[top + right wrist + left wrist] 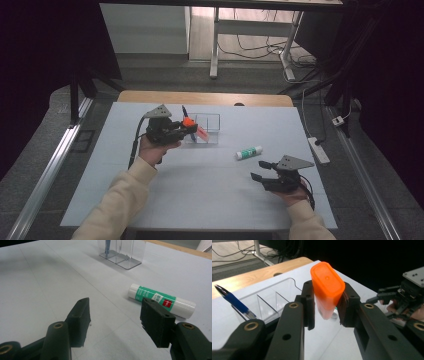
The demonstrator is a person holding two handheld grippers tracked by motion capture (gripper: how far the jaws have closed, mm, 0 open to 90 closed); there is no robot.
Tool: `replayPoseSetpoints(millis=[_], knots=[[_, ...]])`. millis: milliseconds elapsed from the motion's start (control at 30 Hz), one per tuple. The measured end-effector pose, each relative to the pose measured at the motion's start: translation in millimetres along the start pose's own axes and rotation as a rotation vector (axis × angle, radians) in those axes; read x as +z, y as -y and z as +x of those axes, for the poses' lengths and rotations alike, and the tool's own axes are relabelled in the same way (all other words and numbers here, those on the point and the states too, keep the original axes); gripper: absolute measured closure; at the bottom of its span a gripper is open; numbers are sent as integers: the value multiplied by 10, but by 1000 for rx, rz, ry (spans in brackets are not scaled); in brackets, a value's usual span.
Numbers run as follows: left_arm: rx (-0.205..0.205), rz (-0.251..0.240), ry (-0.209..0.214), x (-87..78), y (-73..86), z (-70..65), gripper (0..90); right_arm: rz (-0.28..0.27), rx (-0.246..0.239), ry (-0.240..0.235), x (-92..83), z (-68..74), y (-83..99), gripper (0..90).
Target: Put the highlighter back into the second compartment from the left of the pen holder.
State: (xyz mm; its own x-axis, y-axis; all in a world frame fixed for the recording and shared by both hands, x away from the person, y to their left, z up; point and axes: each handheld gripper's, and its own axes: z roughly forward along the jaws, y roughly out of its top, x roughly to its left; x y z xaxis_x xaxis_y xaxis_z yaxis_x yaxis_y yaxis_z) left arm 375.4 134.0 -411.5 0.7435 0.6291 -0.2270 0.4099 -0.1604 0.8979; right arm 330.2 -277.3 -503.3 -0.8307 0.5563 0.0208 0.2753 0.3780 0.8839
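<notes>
My left gripper is shut on an orange, flat-sided plastic object, held above the table beside a clear divided organiser. A blue pen stands in the organiser's left compartment. My right gripper rests low near the table's front right, open with nothing between its jaws. A white and green glue stick lies on the table just beyond its right jaw.
The grey-white table top has a wooden strip along its far edge. A power strip lies off the right side. Desk legs and cables stand behind the table. In the left gripper view, the right gripper shows at far right.
</notes>
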Motion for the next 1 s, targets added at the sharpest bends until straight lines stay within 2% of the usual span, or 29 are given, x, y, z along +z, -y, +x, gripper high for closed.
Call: replayPoseSetpoints(millis=[200, 600, 1000], knots=[[-2, 26, -57, 115, -102, 127, 693, 2, -1, 0, 8, 2, 1, 413], [-10, 63, -132, 253, -286, 336, 692, 10, 0, 6, 5, -24, 8, 411], [-8, 108, -159, 384, -367, 392, 690, 10, 5, 7, 9, -34, 17, 408]])
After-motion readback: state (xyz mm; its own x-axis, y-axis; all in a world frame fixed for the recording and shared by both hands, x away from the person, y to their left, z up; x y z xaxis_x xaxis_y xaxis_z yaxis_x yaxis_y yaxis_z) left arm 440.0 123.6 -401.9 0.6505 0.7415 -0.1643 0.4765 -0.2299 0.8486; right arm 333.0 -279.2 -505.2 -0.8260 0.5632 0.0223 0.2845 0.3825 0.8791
